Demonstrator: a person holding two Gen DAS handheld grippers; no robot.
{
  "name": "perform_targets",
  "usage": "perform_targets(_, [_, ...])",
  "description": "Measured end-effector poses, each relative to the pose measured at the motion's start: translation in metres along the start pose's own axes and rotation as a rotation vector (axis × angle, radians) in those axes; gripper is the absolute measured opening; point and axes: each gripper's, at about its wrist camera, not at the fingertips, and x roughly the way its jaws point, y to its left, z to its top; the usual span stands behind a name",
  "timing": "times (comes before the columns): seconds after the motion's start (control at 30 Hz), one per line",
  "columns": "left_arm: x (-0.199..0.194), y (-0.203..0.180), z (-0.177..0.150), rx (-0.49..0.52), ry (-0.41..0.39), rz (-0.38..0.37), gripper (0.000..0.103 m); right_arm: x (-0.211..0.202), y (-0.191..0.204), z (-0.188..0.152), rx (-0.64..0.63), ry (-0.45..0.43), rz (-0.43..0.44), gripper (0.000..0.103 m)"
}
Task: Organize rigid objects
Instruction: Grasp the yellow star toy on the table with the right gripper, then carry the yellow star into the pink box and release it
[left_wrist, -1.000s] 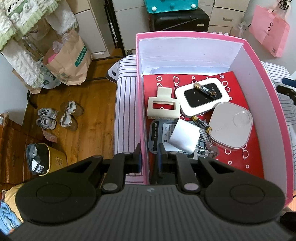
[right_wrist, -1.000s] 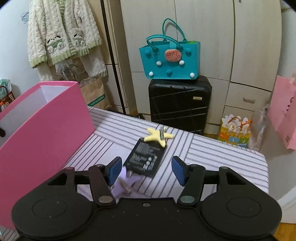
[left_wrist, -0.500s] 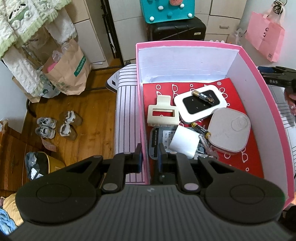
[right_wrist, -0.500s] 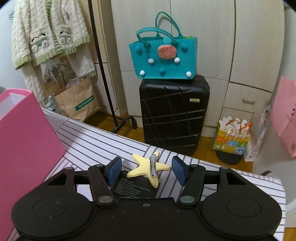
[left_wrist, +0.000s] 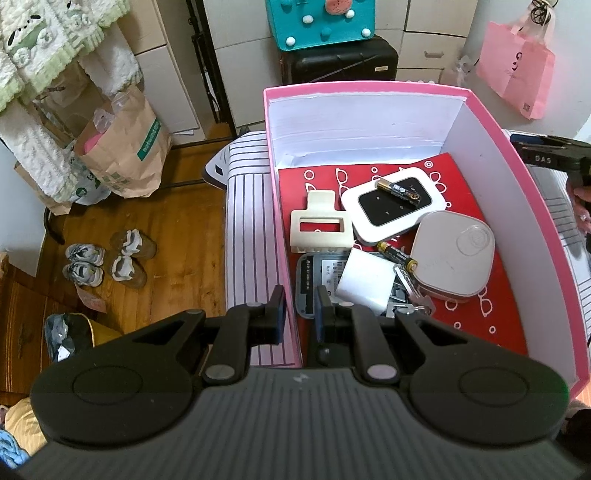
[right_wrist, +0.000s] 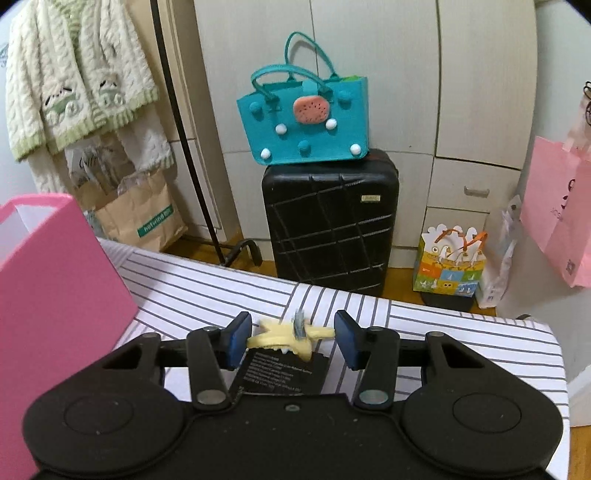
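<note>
right gripper (right_wrist: 291, 338): jaws just closing, not yet pressing; one star clip (right_wrist: 286, 334) between them, long axis across the gap, lying on one black card (right_wrist: 280, 373) near the table's far edge. left gripper (left_wrist: 298, 314): clenched on the box (left_wrist: 491, 122) wall. in box: two batteries.

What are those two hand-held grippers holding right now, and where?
The left hand-held gripper clamps the pink box by its near side wall. The right hand-held gripper, just closing, brackets the yellow star clip without gripping it yet.

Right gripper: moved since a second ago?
Yes. The right gripper advanced past the black battery to straddle the star clip; its jaws have just been closing.
</note>
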Motion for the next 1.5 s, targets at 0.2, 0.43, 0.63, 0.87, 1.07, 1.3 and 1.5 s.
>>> perform_targets(0.2, [0.000,0.001,-0.002,-0.003,0.001,-0.007,0.013,-0.030,0.013,0.002,-0.001,-0.024,0.044,0.054])
perform_targets(0.43, [0.000,-0.001,-0.003,-0.006,-0.004,-0.009,0.013,-0.071,0.042,0.010,-0.018,-0.050,0.159,0.054])
perform_targets(0.63, [-0.001,0.000,-0.004,-0.002,-0.012,-0.008,0.013,-0.112,0.085,0.023,-0.068,-0.085,0.342,0.054])
perform_targets(0.87, [-0.002,0.002,-0.003,0.001,-0.007,-0.012,0.013,-0.119,0.147,0.021,-0.184,0.012,0.534,0.054])
perform_targets(1.07, [-0.002,0.003,-0.005,0.008,-0.010,-0.021,0.013,-0.104,0.190,0.000,-0.304,0.122,0.579,0.054])
perform_targets(1.3, [-0.002,0.003,-0.006,0.005,-0.014,-0.029,0.013,-0.103,0.196,-0.011,-0.299,0.161,0.575,0.055])
perform_targets(1.5, [-0.003,0.005,-0.008,0.000,-0.021,-0.037,0.013,-0.128,0.155,0.000,-0.157,0.055,0.546,0.056])
